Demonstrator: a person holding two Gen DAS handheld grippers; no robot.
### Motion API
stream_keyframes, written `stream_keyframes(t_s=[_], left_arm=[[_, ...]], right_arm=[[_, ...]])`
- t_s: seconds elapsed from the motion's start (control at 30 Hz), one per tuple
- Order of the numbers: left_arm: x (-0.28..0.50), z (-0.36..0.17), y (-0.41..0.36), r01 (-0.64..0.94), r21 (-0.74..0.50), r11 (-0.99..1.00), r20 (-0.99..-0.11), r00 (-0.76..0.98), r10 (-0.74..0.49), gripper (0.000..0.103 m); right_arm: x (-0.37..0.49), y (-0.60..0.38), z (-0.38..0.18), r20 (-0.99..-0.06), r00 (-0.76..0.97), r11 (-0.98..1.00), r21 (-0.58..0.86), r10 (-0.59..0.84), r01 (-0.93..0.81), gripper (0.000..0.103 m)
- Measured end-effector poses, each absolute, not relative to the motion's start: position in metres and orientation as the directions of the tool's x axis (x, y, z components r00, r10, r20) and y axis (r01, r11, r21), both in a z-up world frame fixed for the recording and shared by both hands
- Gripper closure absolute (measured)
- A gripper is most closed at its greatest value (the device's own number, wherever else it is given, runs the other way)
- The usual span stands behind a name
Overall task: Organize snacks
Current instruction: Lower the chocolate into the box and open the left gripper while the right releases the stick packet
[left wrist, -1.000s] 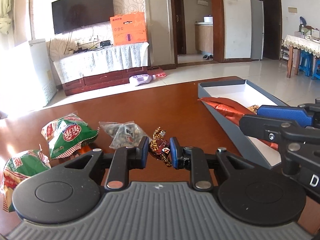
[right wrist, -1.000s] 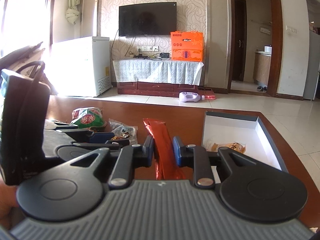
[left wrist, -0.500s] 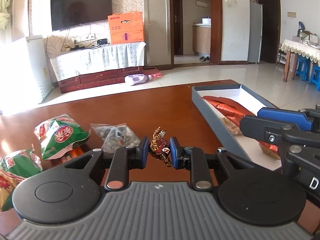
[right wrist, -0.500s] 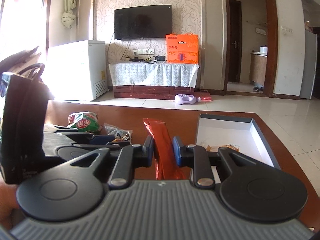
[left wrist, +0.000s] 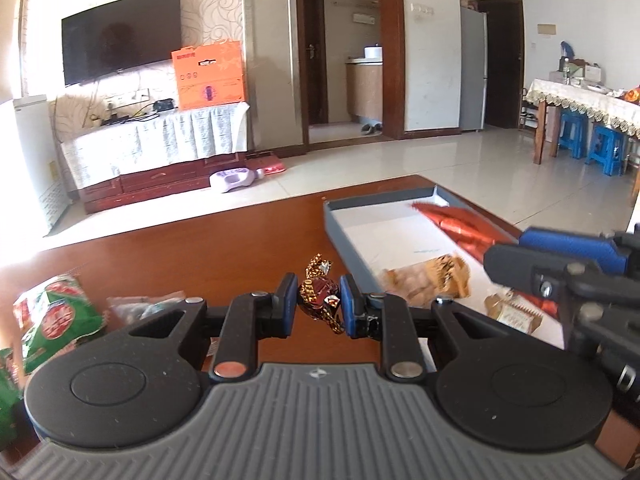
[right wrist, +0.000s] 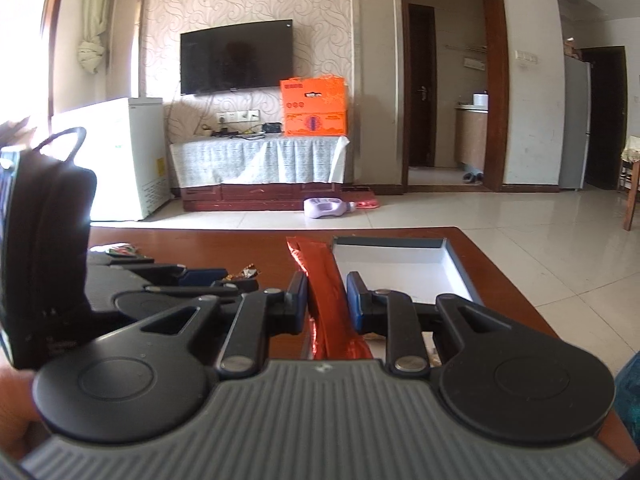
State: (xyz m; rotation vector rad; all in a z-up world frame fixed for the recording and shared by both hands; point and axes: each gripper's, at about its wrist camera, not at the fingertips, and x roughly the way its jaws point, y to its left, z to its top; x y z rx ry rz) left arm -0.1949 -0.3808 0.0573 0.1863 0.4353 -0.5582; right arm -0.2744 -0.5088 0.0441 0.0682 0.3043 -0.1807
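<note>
The left gripper (left wrist: 319,307) is closed on a brown-and-gold wrapped candy (left wrist: 318,294), its 2 blue pads pinching the wrapper's middle so the twisted ends stick out above and below; that hold lifts the candy clear of the wooden table (left wrist: 192,256) (probably for carrying across to the box). The right gripper (right wrist: 327,300) is clamped tight on a long red foil packet (right wrist: 326,292), gripped low so most of its length points forward along the left wall of the grey open box (right wrist: 388,242), a sensible way to lay it in lengthwise. The left wrist view shows what the right one hides: crinkled tan snack packs (left wrist: 434,276) already lying in the box, plus a green-and-red snack bag (left wrist: 56,316) and a clear pouch (left wrist: 148,306) waiting on the table. The right wrist view alone shows the box's bare far half.
</note>
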Motion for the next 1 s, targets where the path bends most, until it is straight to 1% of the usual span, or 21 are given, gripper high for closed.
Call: stream_keyframes(t_s=[0.23,0.73,1.0], left_arm=[[-0.192,0.058,-0.405,0.576,0.035,0.817,-0.445,0.741,-0.503,0.076],[-0.171,0.047,-0.459,0.617,0.031,0.786,-0.46,0.708,-0.537,0.076],[-0.157,0.041,-0.487,0.641,0.038,0.766,-0.463,0.691,-0.555,0.076]], right_arm=[[-0.28,-0.518,0.041,-0.312,0.927,0.972,0.039,-0.21,0.233,0.079],[-0.275,-0.541,0.028,-0.382,0.882,0.943,0.068,-0.276,0.325,0.079],[-0.274,-0.545,0.024,-0.402,0.869,0.936,0.072,-0.29,0.345,0.079]])
